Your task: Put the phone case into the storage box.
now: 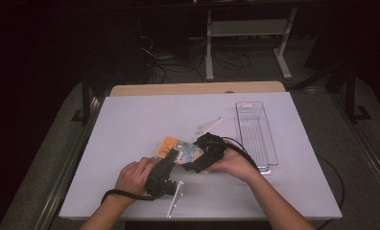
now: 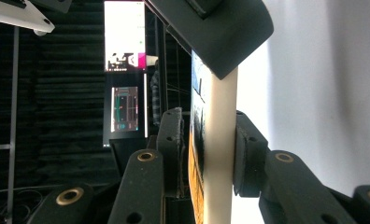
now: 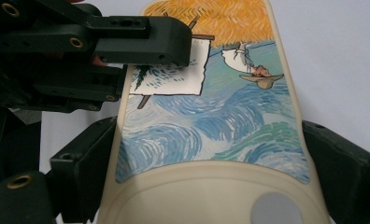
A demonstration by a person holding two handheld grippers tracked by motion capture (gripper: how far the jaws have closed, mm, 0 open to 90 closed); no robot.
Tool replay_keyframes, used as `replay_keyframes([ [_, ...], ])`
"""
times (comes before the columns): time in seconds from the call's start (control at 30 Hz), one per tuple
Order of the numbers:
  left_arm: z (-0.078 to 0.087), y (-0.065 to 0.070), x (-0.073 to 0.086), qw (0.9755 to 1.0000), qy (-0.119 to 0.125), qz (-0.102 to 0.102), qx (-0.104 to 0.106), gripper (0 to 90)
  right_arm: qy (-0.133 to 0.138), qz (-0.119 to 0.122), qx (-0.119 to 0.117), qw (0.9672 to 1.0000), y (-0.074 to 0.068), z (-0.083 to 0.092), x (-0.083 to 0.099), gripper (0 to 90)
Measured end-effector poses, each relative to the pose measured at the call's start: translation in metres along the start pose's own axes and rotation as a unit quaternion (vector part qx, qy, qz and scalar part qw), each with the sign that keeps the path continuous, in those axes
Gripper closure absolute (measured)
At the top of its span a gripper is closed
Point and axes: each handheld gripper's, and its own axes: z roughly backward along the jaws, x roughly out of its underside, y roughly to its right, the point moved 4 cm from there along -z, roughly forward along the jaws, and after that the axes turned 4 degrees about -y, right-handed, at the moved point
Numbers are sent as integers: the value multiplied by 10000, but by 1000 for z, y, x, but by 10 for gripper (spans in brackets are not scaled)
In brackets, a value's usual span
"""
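High view: both grippers, left [image 1: 171, 155] and right [image 1: 197, 155], pinch the painted case [image 1: 178, 147] near the table's [image 1: 130, 124] front edge.

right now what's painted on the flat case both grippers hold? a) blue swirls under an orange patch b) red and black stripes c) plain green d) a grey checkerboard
a: in the right gripper view the painted case shows blue swirling strokes with an orange patch at its far end, and the high view shows the same colours between the two hands.
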Motion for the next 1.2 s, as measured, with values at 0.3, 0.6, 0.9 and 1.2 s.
replay_keyframes([
  [0.3,0,1,0,10000,0,-56,69,746,1,-4,-21,10000,-1,0,0,104],
  [0.6,1,1,0,9999,-22,-116,32,775,21,-183,-130,9997,-4,0,-1,102],
  [0.9,3,1,-1,9999,-27,-135,96,787,17,-242,-217,9995,-3,-2,0,93],
  [1.2,3,0,2,9999,-41,-96,110,790,207,-140,-156,9996,-5,2,-2,44],
])
